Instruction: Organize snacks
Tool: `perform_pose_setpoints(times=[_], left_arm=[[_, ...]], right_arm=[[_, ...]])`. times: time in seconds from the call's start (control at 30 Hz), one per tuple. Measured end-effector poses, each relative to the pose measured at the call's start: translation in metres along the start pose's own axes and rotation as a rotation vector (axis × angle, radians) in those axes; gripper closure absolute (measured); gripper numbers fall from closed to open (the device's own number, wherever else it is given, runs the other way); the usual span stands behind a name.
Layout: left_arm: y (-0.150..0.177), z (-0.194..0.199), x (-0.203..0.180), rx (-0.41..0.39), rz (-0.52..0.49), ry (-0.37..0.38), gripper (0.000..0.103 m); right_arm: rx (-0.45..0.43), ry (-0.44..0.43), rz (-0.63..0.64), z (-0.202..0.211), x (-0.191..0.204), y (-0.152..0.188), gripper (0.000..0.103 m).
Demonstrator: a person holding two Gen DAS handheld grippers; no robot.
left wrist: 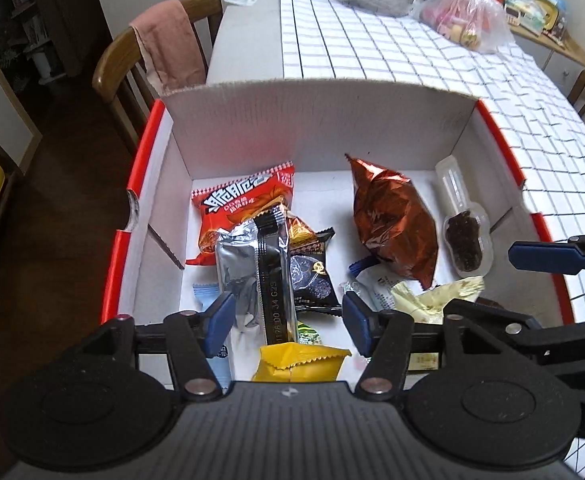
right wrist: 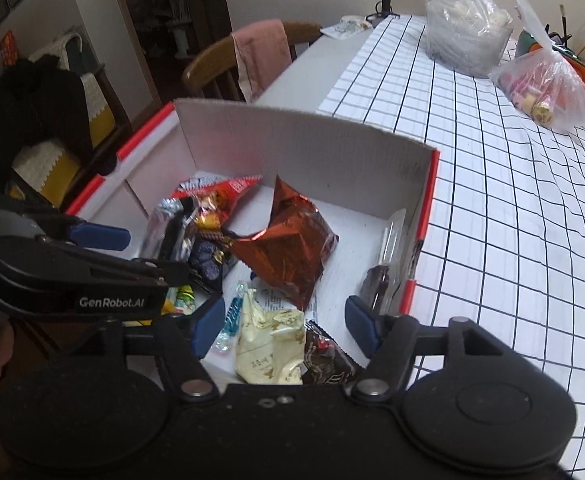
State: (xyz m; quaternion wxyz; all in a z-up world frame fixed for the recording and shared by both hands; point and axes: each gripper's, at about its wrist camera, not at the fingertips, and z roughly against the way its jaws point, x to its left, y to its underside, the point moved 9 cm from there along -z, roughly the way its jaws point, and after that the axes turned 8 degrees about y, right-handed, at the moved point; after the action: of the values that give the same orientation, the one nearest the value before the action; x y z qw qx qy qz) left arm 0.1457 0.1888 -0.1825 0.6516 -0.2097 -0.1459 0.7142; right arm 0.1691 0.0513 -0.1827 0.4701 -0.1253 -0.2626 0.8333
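A white cardboard box with red edges [left wrist: 312, 120] [right wrist: 292, 136] holds several snacks. In the left wrist view my left gripper [left wrist: 286, 320] is open above a silver and black packet [left wrist: 252, 272], a dark cookie packet [left wrist: 312, 276] and a yellow packet [left wrist: 296, 362]. An orange-red packet [left wrist: 236, 208] lies at the back left, a copper foil bag [left wrist: 392, 224] in the middle, a clear spoon pack [left wrist: 464, 240] at the right. My right gripper [right wrist: 284, 326] is open above a cream packet [right wrist: 268, 340] and a brown packet [right wrist: 324, 360]; the copper bag [right wrist: 292, 248] lies beyond.
The box sits on a table with a white grid cloth [left wrist: 412, 52] [right wrist: 512, 200]. Plastic bags [left wrist: 464, 20] [right wrist: 544, 88] stand at the far end. A wooden chair with a pink cloth [left wrist: 164, 48] [right wrist: 256, 56] is at the left.
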Motion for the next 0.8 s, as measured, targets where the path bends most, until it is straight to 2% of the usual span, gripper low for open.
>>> perform_pose_setpoints(times=[0.07, 0.2, 0.27, 0.33, 0.6, 0.7, 0.8], left_arm=[[-0.001, 0.006, -0.001, -0.019, 0.003, 0.004, 0.041], [-0.005, 0.021, -0.004, -0.056, -0.001, 0.002, 0.041], [-0.005, 0.029, -0.006, -0.072, 0.0, 0.009, 0.041], [-0.005, 0.038, -0.008, -0.09, -0.001, 0.018, 0.041], [-0.005, 0.071, -0.016, -0.167, -0.002, 0.042, 0.026], [-0.003, 0.082, -0.019, -0.19, -0.008, 0.051, 0.023], [-0.001, 0.091, -0.021, -0.209, -0.015, 0.056, 0.021]], right_arm=[[-0.023, -0.006, -0.015, 0.008, -0.003, -0.002, 0.024], [-0.068, -0.025, -0.036, 0.025, -0.006, -0.006, 0.023], [-0.096, -0.031, -0.041, 0.034, -0.007, -0.008, 0.016], [-0.125, -0.03, -0.047, 0.043, -0.009, -0.009, 0.015], [-0.194, -0.04, -0.072, 0.071, -0.015, -0.013, 0.012], [-0.21, -0.041, -0.092, 0.079, -0.019, -0.012, 0.001], [-0.232, -0.04, -0.105, 0.088, -0.021, -0.009, 0.001]])
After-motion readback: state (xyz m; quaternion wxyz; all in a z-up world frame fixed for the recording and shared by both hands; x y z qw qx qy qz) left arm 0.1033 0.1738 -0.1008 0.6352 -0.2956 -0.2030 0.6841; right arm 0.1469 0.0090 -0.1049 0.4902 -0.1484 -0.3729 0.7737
